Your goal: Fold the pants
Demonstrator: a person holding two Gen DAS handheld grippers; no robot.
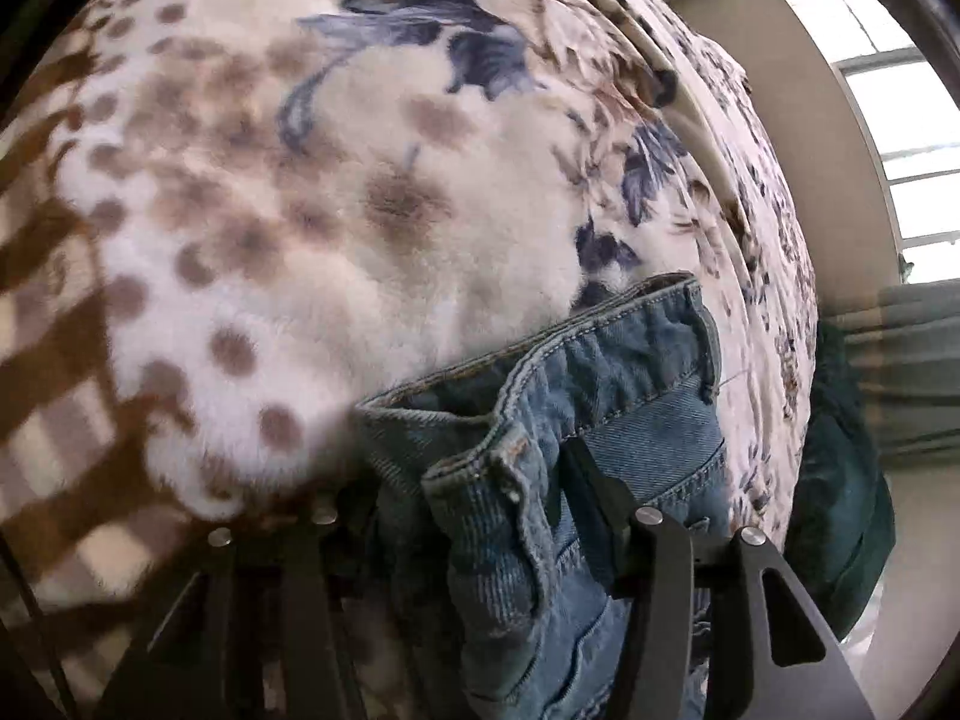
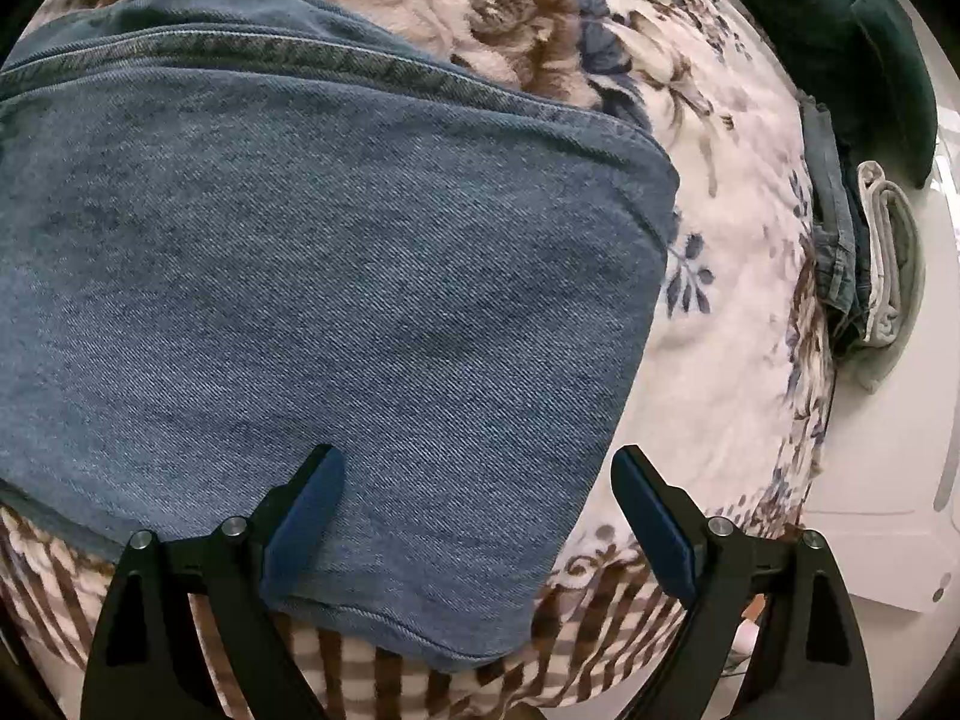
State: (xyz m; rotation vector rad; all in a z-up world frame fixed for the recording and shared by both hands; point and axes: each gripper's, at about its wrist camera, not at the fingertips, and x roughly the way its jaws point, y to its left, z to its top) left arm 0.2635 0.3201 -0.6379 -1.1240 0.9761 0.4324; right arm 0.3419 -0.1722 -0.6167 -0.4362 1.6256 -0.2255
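The pants are blue denim jeans lying on a fluffy floral blanket (image 1: 360,180). In the left wrist view my left gripper (image 1: 474,480) is shut on the bunched waistband of the jeans (image 1: 540,396), with denim filling the space between the fingers. In the right wrist view a folded jeans leg (image 2: 330,252) lies flat across the blanket (image 2: 720,312). My right gripper (image 2: 477,480) is open just above the leg's near end, one pad (image 2: 306,516) over the denim and the other finger (image 2: 654,516) past its right edge.
A stack of folded clothes (image 2: 852,252) sits at the blanket's far right edge, beside a dark green cushion (image 2: 864,30). The cushion also shows in the left wrist view (image 1: 840,480), below a bright window (image 1: 900,138). A white surface (image 2: 888,450) lies right of the blanket.
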